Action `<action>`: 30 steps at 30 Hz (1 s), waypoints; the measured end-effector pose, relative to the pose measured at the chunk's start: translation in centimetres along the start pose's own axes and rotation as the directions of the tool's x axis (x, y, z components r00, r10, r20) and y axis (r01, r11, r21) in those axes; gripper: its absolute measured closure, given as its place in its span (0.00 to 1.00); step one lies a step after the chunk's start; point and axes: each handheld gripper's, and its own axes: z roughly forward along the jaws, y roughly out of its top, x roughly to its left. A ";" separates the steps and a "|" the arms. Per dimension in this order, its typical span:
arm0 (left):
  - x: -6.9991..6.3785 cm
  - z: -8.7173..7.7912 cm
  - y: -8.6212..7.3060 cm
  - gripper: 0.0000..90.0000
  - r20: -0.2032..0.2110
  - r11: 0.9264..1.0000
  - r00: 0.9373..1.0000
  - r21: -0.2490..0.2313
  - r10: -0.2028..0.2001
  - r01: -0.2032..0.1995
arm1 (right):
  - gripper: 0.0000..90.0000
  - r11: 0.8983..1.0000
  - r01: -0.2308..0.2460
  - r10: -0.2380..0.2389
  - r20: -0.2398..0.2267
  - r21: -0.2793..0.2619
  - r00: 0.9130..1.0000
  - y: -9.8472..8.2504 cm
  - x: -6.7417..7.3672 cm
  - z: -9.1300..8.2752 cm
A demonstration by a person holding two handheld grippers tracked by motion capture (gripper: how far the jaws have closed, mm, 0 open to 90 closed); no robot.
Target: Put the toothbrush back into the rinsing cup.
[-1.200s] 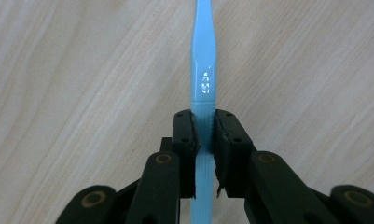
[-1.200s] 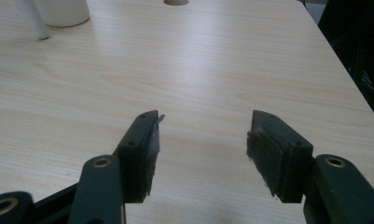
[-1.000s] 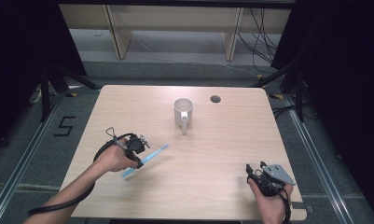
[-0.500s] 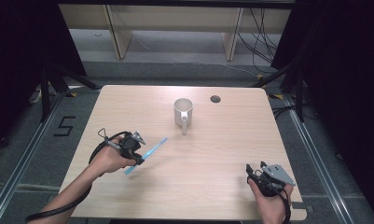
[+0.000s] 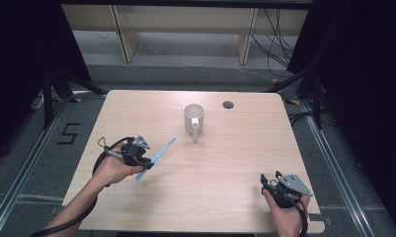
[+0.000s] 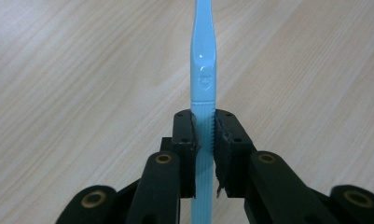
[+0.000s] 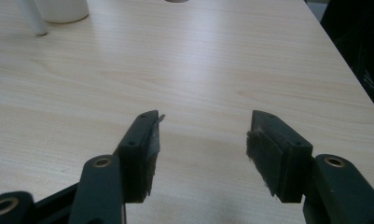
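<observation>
1. Toothbrush (image 6: 202,70), pale blue, sits pinched at its ribbed handle between our left gripper (image 6: 203,140) pads, its head running straight out ahead over the table (image 5: 225,173).
2. Beyond the brush tip we see the white mug (image 5: 193,118), handle facing us.
3. Well off to the side, our right gripper (image 7: 202,135) rests with jaws spread, holding nothing.
</observation>
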 end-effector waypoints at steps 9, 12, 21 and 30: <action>0.1 0.1 0.0 0.88 -0.021 0.987 0.999 -0.159 -0.026 0.022 | 0.49 0.999 0.037 -0.038 -0.001 -0.013 0.999 0.1 -0.5 -0.3; 0.0 0.2 -0.1 0.87 -0.020 0.974 0.999 -0.224 -0.038 0.032 | 0.49 0.998 0.048 -0.048 0.015 -0.030 0.999 0.2 -0.5 -0.5; 0.3 0.6 -0.6 0.87 -0.018 0.946 0.998 -0.319 -0.063 0.054 | 0.49 0.998 0.054 -0.054 0.010 -0.030 0.999 0.2 -0.1 -0.3; 0.6 0.6 -0.6 0.88 -0.027 0.905 0.995 -0.419 -0.093 0.073 | 0.49 0.997 0.070 -0.070 0.014 -0.029 0.997 0.2 -0.1 -0.4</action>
